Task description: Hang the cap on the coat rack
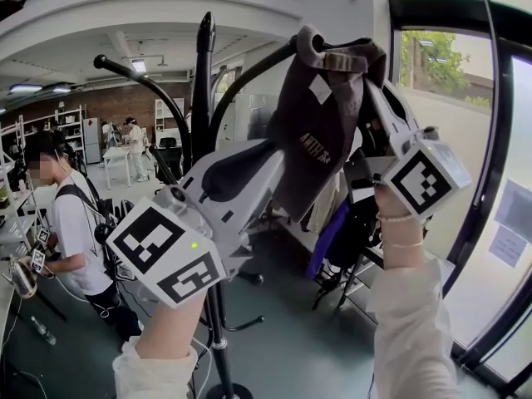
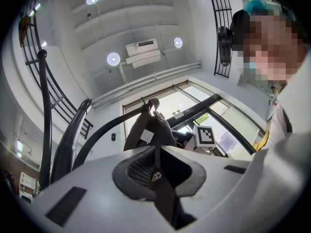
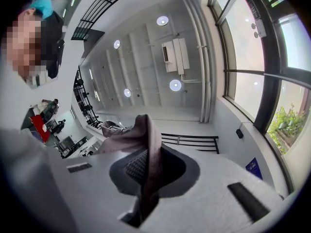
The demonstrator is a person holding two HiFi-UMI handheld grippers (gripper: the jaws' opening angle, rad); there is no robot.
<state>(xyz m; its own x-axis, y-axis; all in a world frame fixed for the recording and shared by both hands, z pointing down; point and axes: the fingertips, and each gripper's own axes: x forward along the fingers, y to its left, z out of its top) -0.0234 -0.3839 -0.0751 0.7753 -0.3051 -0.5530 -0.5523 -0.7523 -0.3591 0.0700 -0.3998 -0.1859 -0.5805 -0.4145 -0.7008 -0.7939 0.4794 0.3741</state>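
Left gripper (image 2: 156,178): jaws pinched narrow on a dark strap or edge of the cap (image 1: 320,123). Right gripper (image 3: 146,176): jaws also nearly together, clamped on a fold of the same brown fabric. So both are holding, neither is empty.

Reason for the two-point grip, as I read it: it spreads the cap so the back opening stays presentable to a hook. One gripper alone would let it collapse. Both grippers point steeply up because the target is high.

The cap is up at the tip of the coat rack's (image 1: 204,98) right-hand curved arm (image 2: 109,127). Its top edge curls round the arm's end. I can't tell whether it's properly over the tip or just touching, so I wouldn't call it hung yet. Next call is probably to seat it and only then release, or it drops.

The rack is black, with a central pole and several curved arms, standing on a dark floor (image 1: 291,347). To the right of the rack is a tall window (image 1: 453,90) with greenery outside. Behind the rack, clothes are draped on a chair. To the left of it, a person (image 1: 79,223) stands by benches. Overhead is a white ceiling with round lights.
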